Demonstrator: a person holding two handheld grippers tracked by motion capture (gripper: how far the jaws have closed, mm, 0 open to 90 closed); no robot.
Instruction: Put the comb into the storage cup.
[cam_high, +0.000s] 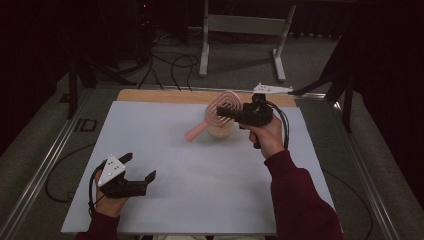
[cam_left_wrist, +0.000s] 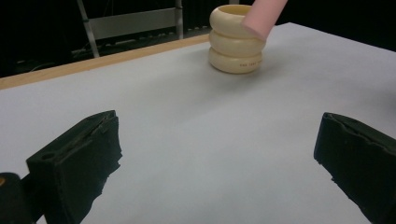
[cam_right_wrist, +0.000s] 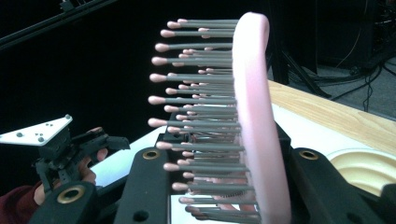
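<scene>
My right gripper (cam_high: 226, 114) holds the pink brush (cam_high: 216, 116) by its head: my fingers (cam_right_wrist: 144, 186) are closed on it from both sides, one against the bristle side and one against the smooth back. In the right gripper view the head stands on its edge between them, with the grey bristles and their pink tips pointing to the left of that view.

I take the cup (cam_left_wrist: 236, 39) as my landmark. It is a cream cup with three rounded rings, and it stands upright on the far part of the white surface (cam_high: 200, 170). The brush is in the air just above this cup. Its head is over the cup, and its handle goes down and to the left past the rim, as the high view shows. In the left gripper view the end of the handle is in front of the top ring of the cup; I cannot tell if it touches.

My left gripper (cam_high: 140, 170) is well apart from the cup, at the near left part of the surface. Its fingers (cam_left_wrist: 77, 163) are wide open and nothing is between them.
</scene>
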